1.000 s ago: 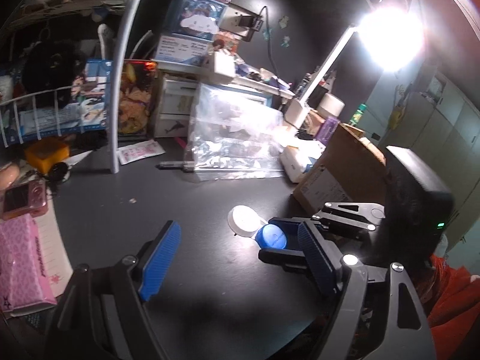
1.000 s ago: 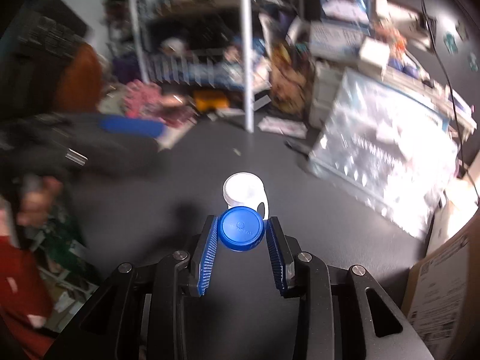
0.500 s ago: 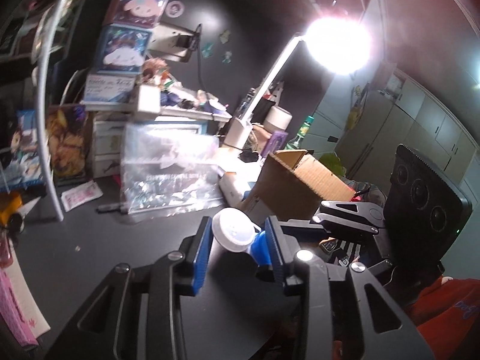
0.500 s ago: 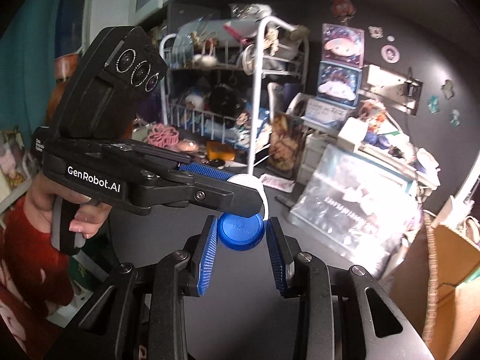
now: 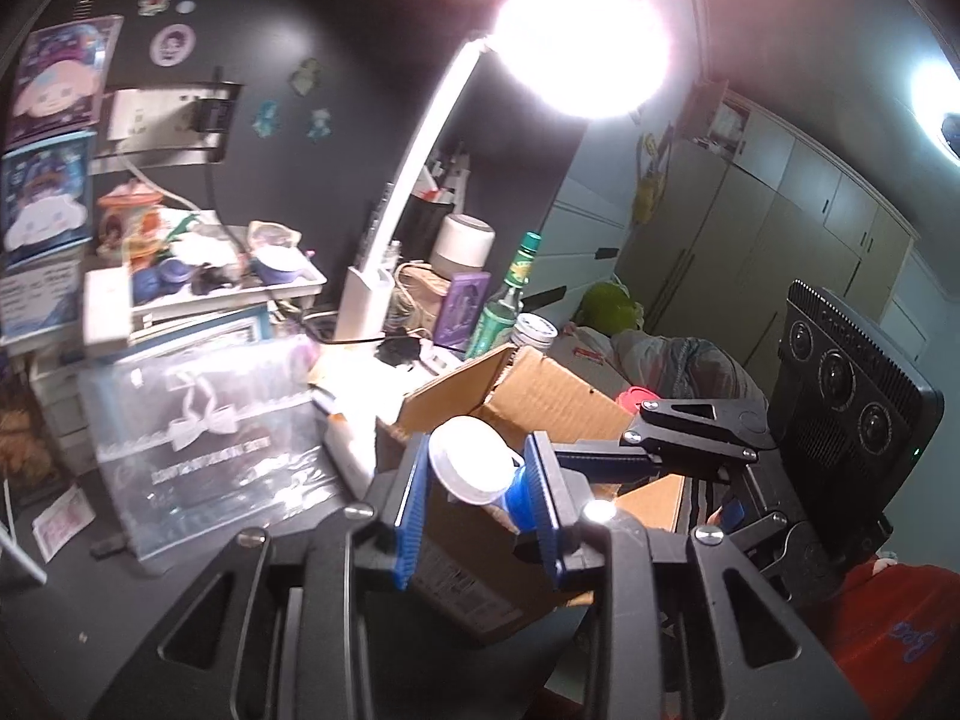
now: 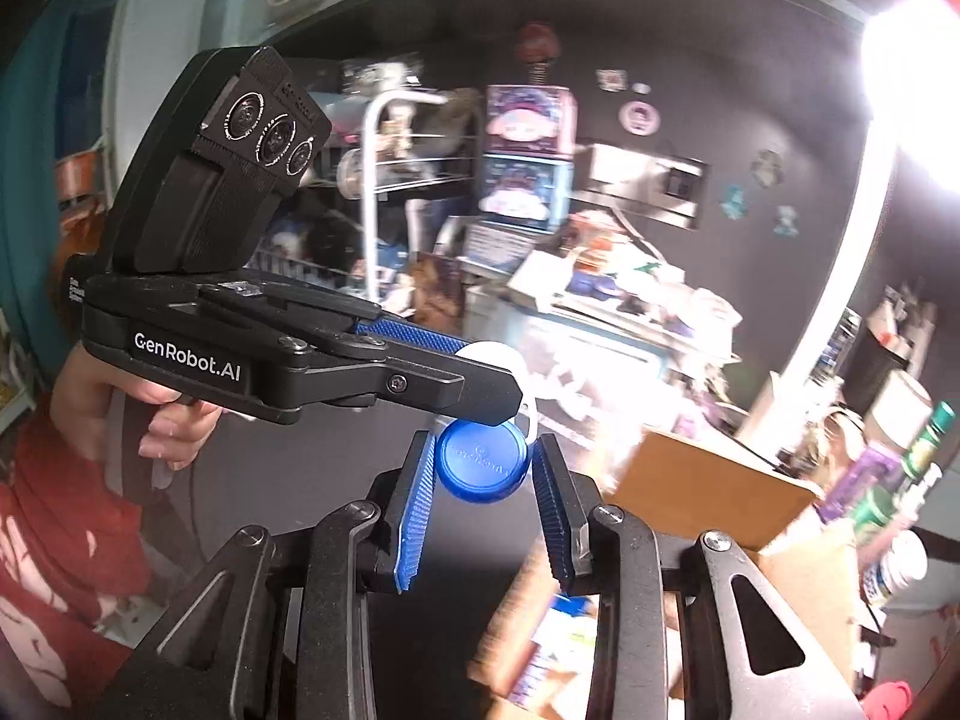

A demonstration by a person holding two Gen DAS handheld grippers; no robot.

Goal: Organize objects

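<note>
Dark wall bearing stickers behind a cluttered black desk; white lamp glaring at the back edge; pale cabinets right; white wire rack.

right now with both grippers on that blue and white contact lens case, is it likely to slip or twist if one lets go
The contact lens case looks like small, smooth, rigid plastic, so probably light and a bit slippery. The left gripper clamps only the white cap, the right gripper only the round blue cap; held by one end, it may pivot between the pads. The thin bridge might flex slightly.
</note>
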